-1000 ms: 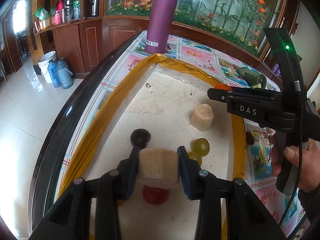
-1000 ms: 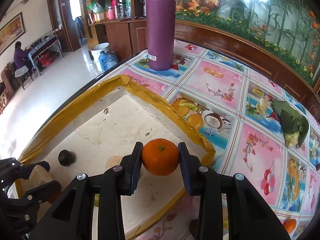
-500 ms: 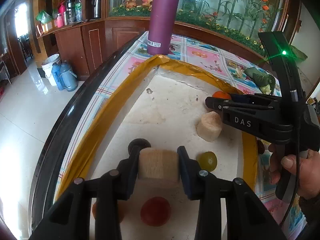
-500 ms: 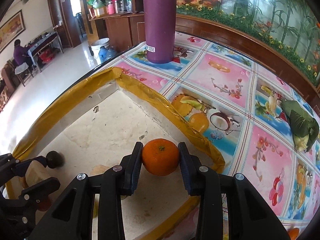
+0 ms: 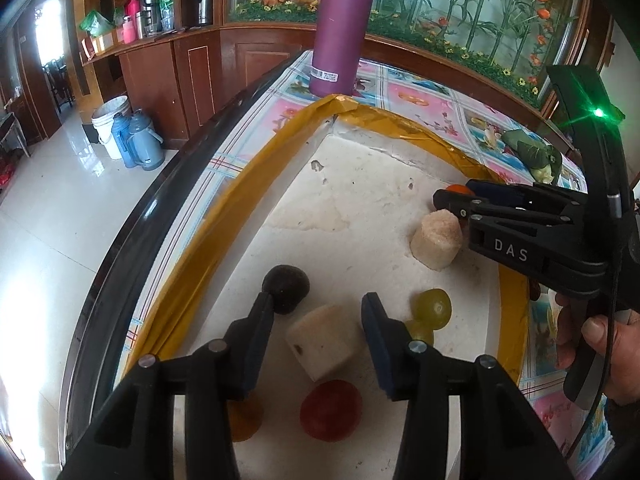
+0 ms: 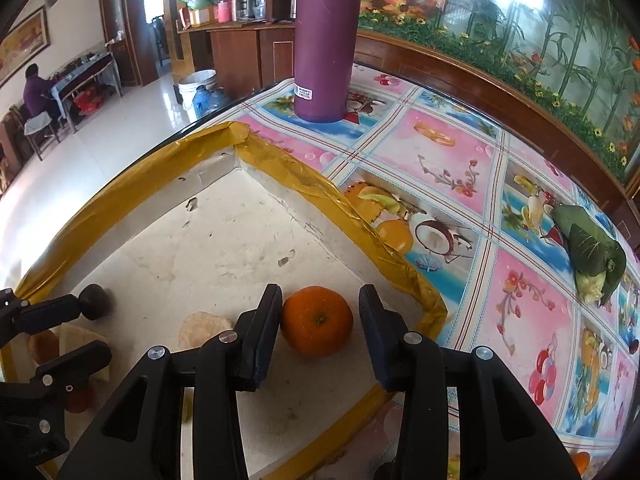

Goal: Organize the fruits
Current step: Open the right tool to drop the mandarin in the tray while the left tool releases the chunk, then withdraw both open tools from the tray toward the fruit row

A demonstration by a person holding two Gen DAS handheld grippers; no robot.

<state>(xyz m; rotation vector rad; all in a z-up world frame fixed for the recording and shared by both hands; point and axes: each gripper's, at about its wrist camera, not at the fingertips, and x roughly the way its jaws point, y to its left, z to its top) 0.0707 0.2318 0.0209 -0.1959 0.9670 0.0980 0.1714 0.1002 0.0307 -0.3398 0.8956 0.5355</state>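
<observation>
A white foam tray with a yellow taped rim (image 5: 224,200) (image 6: 320,188) holds the fruit. My left gripper (image 5: 318,312) has its jaws opening; a pale cut chunk (image 5: 324,342) lies tilted on the tray floor between them, free of both pads. Around it lie a dark round fruit (image 5: 286,288), green grapes (image 5: 432,308), a red fruit (image 5: 332,408) and a second pale chunk (image 5: 436,240). My right gripper (image 6: 318,300) is also opening. The orange (image 6: 316,320) rests on the tray between its jaws, with a gap at the right pad.
A tall purple bottle (image 5: 340,28) (image 6: 324,40) stands on the patterned tablecloth behind the tray's far corner. A green leaf-wrapped parcel (image 6: 592,252) lies to the right. The table's dark edge drops off left of the tray. A person (image 6: 36,92) sits far across the room.
Both grippers widened their jaws. The pale chunk left the left pads and now lies tilted on the tray; the orange came free of the right pads and sits on the tray.
</observation>
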